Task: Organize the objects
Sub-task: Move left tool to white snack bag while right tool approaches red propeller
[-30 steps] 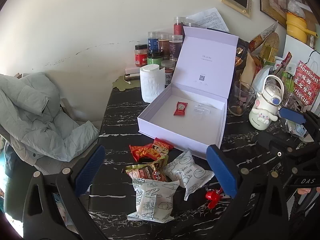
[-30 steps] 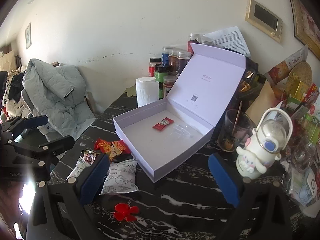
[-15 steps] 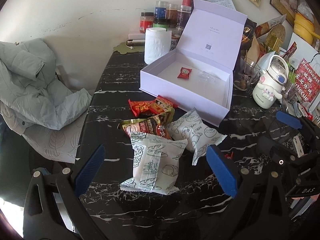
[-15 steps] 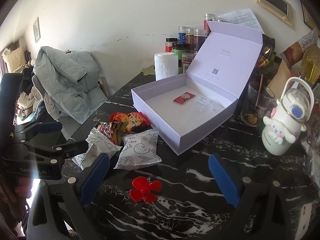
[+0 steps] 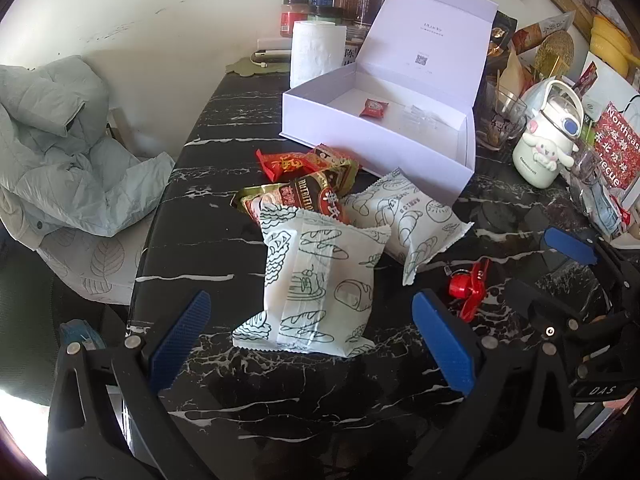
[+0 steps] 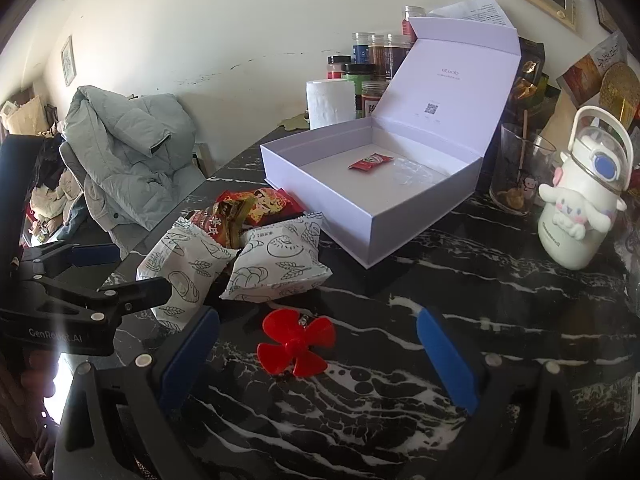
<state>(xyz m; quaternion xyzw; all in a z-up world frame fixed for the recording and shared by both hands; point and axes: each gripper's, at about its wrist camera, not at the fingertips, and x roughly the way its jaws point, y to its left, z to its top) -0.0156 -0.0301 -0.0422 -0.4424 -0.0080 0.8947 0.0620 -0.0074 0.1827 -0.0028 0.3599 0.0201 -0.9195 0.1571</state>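
Both grippers hang wide open and empty over the black marbled worktop (image 5: 200, 216). The left gripper (image 5: 306, 344) frames the nearer white bread-print snack pack (image 5: 316, 280), which lies flat just ahead of its fingers. The right gripper (image 6: 318, 364) frames the red plastic propeller (image 6: 296, 342), beside the second white pack (image 6: 276, 264).

The open lavender gift box (image 5: 372, 140) stands just behind the pile and holds only a small red sachet (image 5: 374, 108) and a clear wrapper.

The likely risks:
- The puffy pack may slip or crumple if pinched on its slack sealed edge.
- Its far end overlaps the brown snack packet (image 5: 296, 200), so a lift could drag that along.
- The thin propeller lies flat and may skid off under the closing fingers.
- The two grippers are near each other and could collide.
- The rabbit-shaped bottle (image 6: 576, 212) and the glass (image 6: 516, 172) flank the box and could be knocked.
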